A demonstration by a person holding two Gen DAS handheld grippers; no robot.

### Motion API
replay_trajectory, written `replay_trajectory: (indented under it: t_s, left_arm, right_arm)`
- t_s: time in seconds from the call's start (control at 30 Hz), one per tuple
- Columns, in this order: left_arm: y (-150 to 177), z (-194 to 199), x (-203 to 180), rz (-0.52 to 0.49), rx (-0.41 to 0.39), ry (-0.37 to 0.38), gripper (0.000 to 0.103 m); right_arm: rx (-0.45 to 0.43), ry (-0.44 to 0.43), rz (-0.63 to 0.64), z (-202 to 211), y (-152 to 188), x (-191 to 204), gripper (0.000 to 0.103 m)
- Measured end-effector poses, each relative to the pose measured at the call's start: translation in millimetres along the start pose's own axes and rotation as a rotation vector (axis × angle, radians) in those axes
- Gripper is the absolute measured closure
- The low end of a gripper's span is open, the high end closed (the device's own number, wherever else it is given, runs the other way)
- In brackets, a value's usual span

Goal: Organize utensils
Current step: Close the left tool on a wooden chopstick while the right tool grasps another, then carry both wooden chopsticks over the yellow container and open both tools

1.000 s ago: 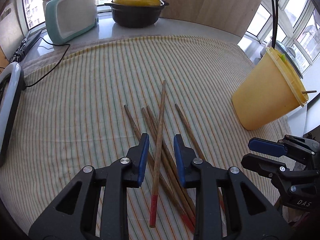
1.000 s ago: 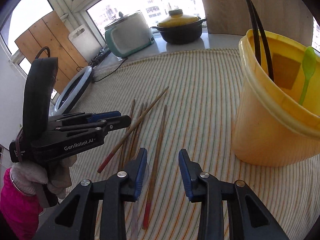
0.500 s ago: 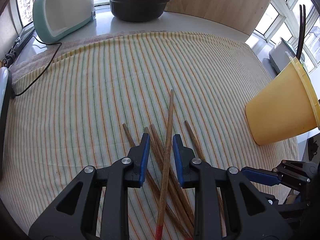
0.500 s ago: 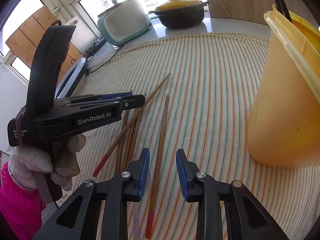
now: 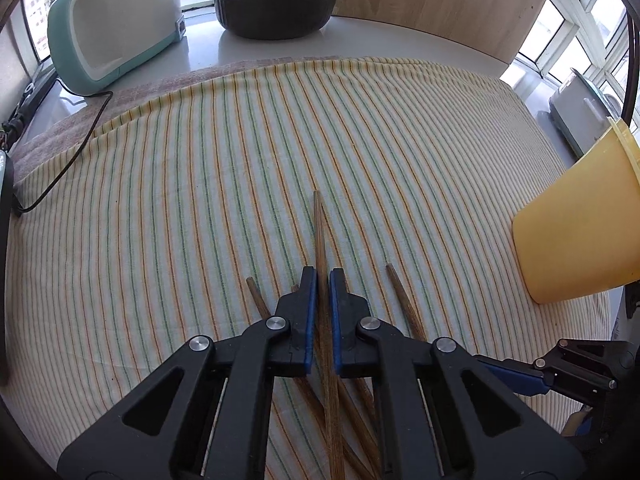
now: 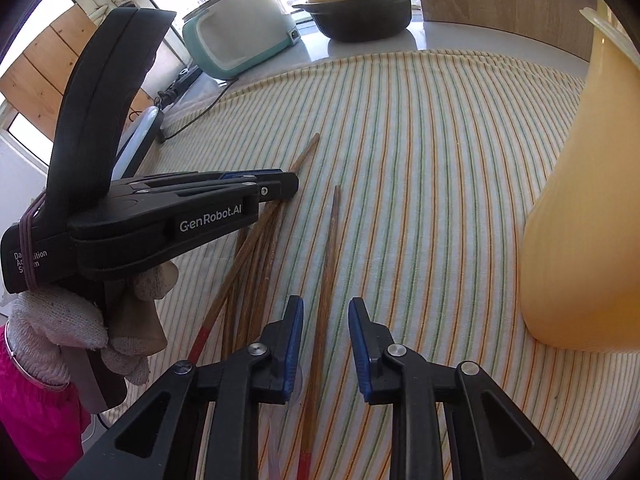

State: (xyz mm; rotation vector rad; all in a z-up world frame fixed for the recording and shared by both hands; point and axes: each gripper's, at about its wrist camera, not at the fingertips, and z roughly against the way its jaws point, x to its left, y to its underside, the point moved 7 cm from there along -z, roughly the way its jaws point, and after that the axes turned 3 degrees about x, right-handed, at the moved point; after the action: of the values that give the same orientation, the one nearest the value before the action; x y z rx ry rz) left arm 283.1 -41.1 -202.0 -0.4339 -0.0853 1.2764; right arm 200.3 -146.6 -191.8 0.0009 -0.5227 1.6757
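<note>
Both my grippers have sunk toward the chopsticks (image 5: pixel 404 308) on the striped cloth (image 5: pixel 200 184). Left gripper (image 5: pixel 323 312) has just clamped one chopstick (image 5: pixel 320 232); right gripper (image 6: pixel 325 344), jaws narrowing, straddles another (image 6: pixel 330 240) without touching. Beside them the yellow cup (image 6: pixel 576 208) awaits; its contents are hidden.

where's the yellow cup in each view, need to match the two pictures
Left wrist view: the yellow cup is at the right edge, mid-height, on the striped cloth.
Right wrist view: the yellow cup fills the right side, close up, rim cut off at the top.
Shared landmark: the black pot with the yellow lid, at the top in both.
</note>
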Motion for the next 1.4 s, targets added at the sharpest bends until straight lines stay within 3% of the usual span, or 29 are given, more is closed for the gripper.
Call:
replay_trajectory:
  t_s: [0.3,0.47,0.57,0.93,1.4]
  left_arm:
    - [0.3,13.4,13.8,0.049,-0.027,0.021,0.1]
    - [1.8,20.0,15.8,0.056,-0.04,0.03,0.1]
    - [3.4,25.5,17.2,0.055,-0.05,0.025,0.1]
    - [13.0,61.7,20.7,0.074,-0.112,0.046,0.099]
    - [28.9,132.2,3.5,0.072,-0.286,0.1,0.099]
  right_arm:
    - [-0.007,0.085,0.015,-14.3,-15.4,-2.6,0.084]
    - [-0.001,0.141,0.077,-19.6,-20.2,3.4,0.097]
    - [0.004,0.152,0.105,-21.9,-21.3,6.2,0.098]
    - [-0.035,0.041,0.049,3.9,-16.1,5.4,0.1]
    - [-0.229,0.007,0.099,88.0,1.0,9.5,0.1]
